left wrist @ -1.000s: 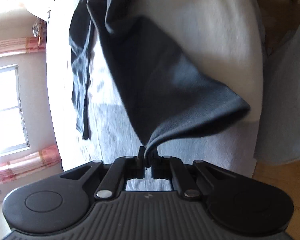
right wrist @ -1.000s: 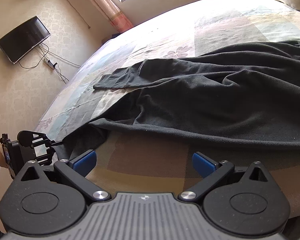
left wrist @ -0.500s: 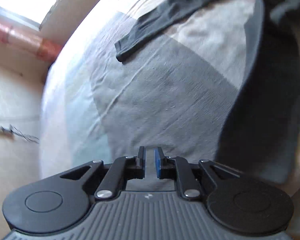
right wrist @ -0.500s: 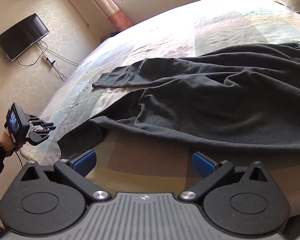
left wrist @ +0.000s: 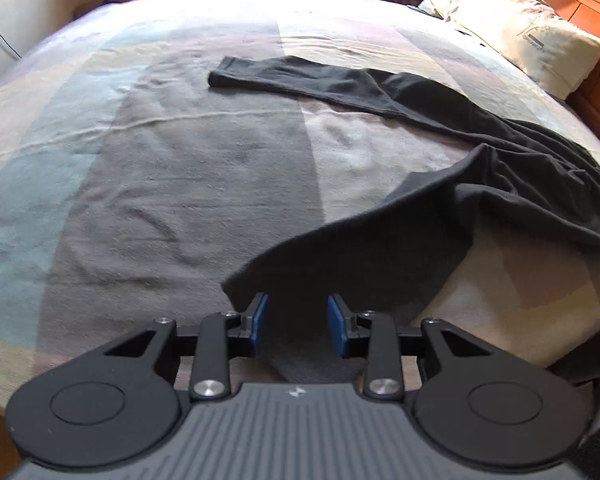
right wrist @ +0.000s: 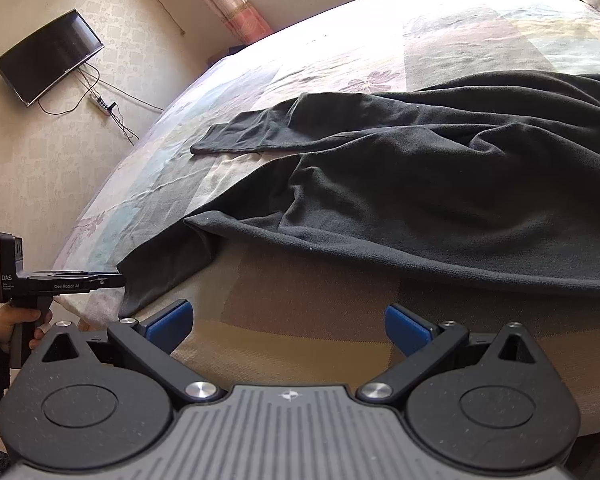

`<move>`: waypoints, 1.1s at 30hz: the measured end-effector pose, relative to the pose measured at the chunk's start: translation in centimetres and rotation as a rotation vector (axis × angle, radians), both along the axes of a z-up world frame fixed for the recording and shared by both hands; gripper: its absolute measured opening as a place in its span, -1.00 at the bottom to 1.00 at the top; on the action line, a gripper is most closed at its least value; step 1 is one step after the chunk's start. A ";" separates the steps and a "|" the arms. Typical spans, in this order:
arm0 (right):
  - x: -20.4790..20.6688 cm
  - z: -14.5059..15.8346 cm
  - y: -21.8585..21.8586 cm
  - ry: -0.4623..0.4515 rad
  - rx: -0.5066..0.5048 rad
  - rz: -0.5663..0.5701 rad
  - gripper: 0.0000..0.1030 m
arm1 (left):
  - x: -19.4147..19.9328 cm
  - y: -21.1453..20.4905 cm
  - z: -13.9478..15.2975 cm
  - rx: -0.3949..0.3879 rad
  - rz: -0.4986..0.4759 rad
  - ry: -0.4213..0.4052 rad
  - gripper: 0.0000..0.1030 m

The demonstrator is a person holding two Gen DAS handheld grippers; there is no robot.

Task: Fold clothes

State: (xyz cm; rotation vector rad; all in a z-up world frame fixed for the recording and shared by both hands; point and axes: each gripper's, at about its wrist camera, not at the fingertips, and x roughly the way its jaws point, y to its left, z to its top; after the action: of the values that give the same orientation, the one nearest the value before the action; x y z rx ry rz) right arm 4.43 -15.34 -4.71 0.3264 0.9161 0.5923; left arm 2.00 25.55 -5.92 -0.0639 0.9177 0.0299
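dark charcoal long-sleeved knit garment lies spread across a pastel patchwork bedspread, one sleeve hanging over the near bed edge.

the left gripper, its jaws just parting to a narrow gap, hovers at that near edge with the hanging sleeve end lying between the blue pads, not pinched. the right gripper stands wide and empty just short of the garment's hem. the other sleeve stretches flat toward the far side of the bedspread. a cream pillow rests at its head end.
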 end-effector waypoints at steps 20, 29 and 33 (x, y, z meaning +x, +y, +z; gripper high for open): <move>0.7 -0.2 1.9 0.038 -0.061 0.023 1.00 | -1.4 7.8 -7.5 -0.660 0.006 -0.243 0.02; 1.2 -0.7 2.6 0.058 -0.066 0.030 1.00 | 0.1 7.1 -7.8 -0.681 0.013 -0.250 -0.06; 1.0 -0.6 2.7 0.057 -0.067 0.042 1.00 | -1.9 6.2 -8.1 -0.732 -0.016 -0.258 -0.03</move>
State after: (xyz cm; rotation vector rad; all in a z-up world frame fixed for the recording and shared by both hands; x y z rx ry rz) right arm 5.43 -12.60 -5.30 0.2660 0.9976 0.5918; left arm 0.10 31.73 -14.05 -0.7240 0.6322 -0.3254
